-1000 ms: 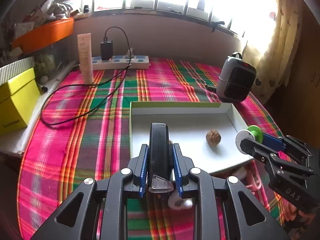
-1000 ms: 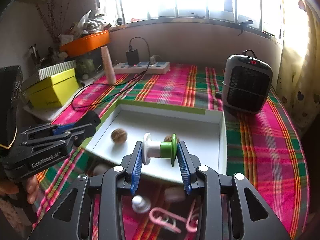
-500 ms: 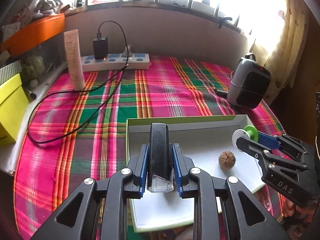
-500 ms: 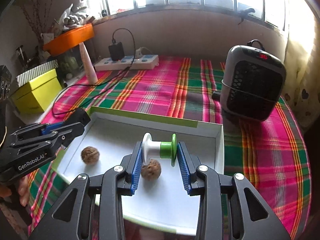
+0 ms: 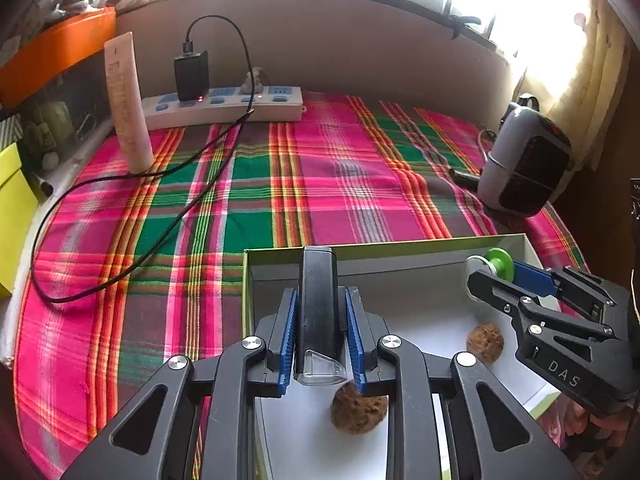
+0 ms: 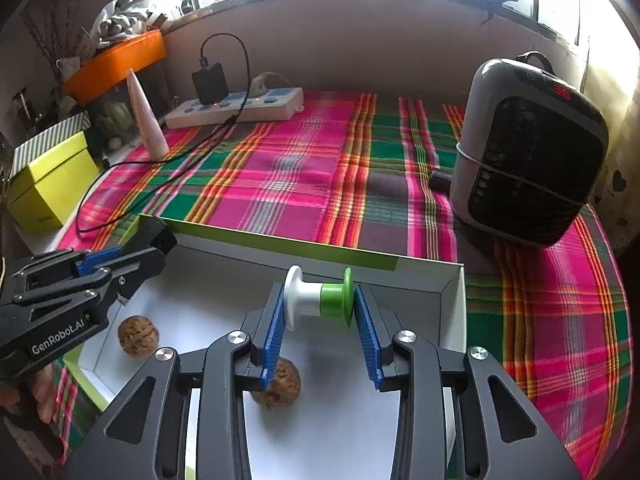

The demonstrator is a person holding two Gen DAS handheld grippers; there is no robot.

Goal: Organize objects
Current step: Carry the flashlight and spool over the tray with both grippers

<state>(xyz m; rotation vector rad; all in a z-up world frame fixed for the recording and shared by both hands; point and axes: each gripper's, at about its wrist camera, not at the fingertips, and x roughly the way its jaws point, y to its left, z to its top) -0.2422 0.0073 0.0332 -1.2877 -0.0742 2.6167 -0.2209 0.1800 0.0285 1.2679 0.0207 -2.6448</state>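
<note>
Grippers hung over white tray: left gripper clamped black bar; right gripper pinched spool.

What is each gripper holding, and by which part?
Left gripper: black device, clamped by its sides. Right gripper: white-and-green spool, pinched at its end flanges.

Each black gripper has blue ribbed pads, silver screws and white lettering.

Woven plaid cloth looked matt; the walnuts were rough (wrinkled), the spool smooth glossy plastic
</note>
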